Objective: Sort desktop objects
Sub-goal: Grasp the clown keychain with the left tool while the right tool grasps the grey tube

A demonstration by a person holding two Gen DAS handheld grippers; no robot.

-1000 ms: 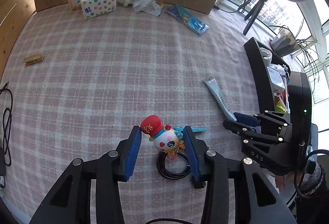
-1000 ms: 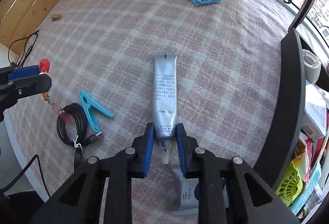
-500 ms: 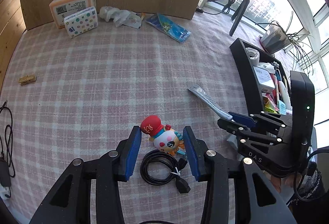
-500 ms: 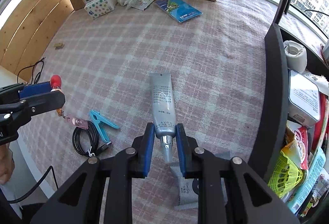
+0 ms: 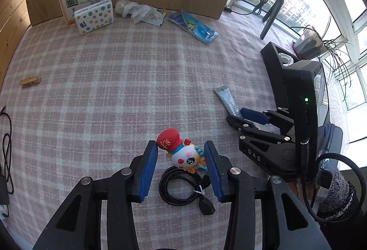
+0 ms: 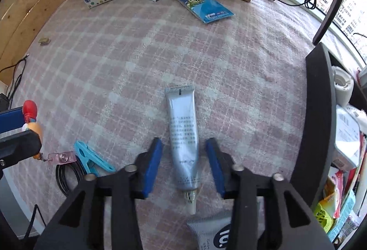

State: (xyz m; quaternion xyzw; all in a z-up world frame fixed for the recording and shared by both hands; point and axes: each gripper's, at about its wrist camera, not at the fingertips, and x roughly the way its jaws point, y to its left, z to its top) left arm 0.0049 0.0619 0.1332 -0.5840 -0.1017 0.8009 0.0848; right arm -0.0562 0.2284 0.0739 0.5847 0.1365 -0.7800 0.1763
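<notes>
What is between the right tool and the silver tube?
Nothing visible. The silver tube lies on the checked cloth between the open fingers of the right tool, with a clear gap on each side.

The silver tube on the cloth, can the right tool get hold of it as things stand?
Probably yes. The right tool is open with the silver tube lying between its fingers on the checked cloth, and nothing lies between them.
</notes>
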